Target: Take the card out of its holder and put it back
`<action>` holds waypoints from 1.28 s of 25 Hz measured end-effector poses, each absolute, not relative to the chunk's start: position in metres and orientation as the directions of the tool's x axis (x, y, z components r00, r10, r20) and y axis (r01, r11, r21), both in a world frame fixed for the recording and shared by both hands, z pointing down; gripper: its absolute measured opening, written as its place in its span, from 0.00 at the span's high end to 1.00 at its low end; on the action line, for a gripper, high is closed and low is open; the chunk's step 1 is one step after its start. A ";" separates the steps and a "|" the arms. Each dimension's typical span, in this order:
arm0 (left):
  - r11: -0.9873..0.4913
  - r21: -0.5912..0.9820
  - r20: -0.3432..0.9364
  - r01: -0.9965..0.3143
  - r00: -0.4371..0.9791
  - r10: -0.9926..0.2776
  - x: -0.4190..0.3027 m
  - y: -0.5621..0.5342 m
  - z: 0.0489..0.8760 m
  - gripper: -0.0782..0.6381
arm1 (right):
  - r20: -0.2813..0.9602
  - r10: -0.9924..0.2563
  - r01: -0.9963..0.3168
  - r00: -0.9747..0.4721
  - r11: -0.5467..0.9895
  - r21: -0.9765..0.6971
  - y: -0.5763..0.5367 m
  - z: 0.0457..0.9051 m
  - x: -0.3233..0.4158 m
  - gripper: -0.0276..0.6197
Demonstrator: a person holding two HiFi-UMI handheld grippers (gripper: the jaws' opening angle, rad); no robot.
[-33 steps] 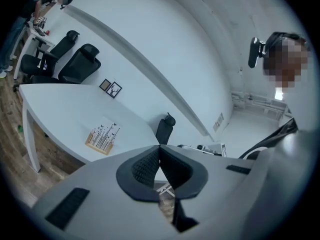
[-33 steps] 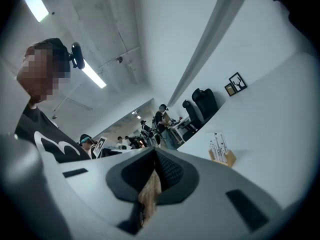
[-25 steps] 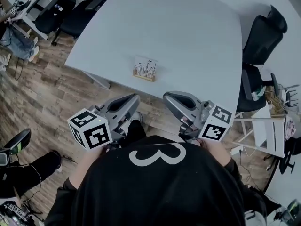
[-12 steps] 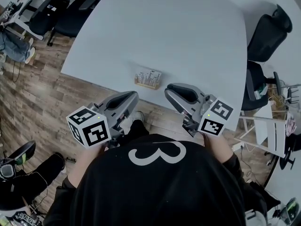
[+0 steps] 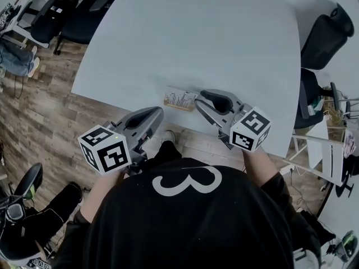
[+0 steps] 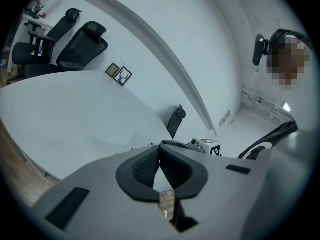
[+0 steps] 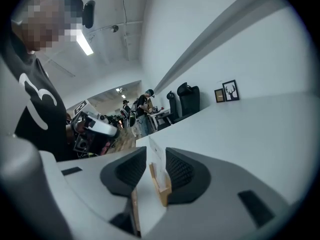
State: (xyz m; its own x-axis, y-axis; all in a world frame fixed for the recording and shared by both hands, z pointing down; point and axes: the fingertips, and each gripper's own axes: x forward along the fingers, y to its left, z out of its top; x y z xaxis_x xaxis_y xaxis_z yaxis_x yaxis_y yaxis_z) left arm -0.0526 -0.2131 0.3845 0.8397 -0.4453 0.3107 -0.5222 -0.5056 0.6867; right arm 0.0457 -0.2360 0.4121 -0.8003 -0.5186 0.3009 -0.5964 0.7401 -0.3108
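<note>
Big white table (image 5: 190, 32) fills the top of the head view, w/ wood-plank floor (image 5: 33, 111) around it. Blk office chairs sit at the table's 10 o'clock (image 5: 84, 4) and 3 o'clock (image 5: 328, 35).

Person in a blk top w/ a white 3 (image 5: 185, 223) is at the table's 6 o'clock edge, one gripper in each hand.

Left gripper (image 5: 157, 114) hangs over the floor just short of that edge, at abt 7 o'clock from the card holder and apart from it. Its own view shows the pad tips (image 6: 159, 151) clenched together, nothing between them. Its marker cube (image 5: 106, 150) is at the hand end.

Right gripper (image 5: 201, 102) comes in from abt 4 o'clock, tip right at the holder, marker cube (image 5: 251, 129) behind it. Its jaws have just been opening. They stand apart on either side of the card and holder, which both sit in the gap. Pads aren't pressing on the card. Can't tell if the right-hand pad touches the holder.

Wood holder (image 5: 174, 105) rests on the table close to the 6 o'clock edge. White printed card (image 5: 182, 98) is in its slot, seen edge-on and upright in the right gripper view.

Two small framed pics (image 7: 230, 90) hang on the far wall.
</note>
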 end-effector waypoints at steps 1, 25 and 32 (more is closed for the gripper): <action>-0.504 0.689 0.313 -0.521 0.841 -0.442 -0.053 -0.216 0.386 0.87 | 0.306 -0.511 -0.592 -0.803 0.745 -0.308 -0.238 0.417 0.044 0.78; -0.510 0.703 0.351 -0.495 0.866 -0.357 -0.053 -0.236 0.407 0.87 | 0.203 -0.416 -0.462 -0.886 0.829 -0.315 -0.245 0.438 0.021 0.90; -0.526 0.703 0.348 -0.479 0.877 -0.332 -0.059 -0.241 0.407 0.87 | 0.189 -0.427 -0.466 -0.884 0.830 -0.306 -0.244 0.436 0.017 0.92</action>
State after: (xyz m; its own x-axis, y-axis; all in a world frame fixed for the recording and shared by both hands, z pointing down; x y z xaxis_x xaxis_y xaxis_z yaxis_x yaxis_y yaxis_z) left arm -0.0587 -0.2414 0.4068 0.8766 -0.3320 0.3484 -0.4787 -0.5263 0.7028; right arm 0.0170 -0.2435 0.4362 -0.8841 -0.4272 0.1893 -0.4665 0.8301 -0.3056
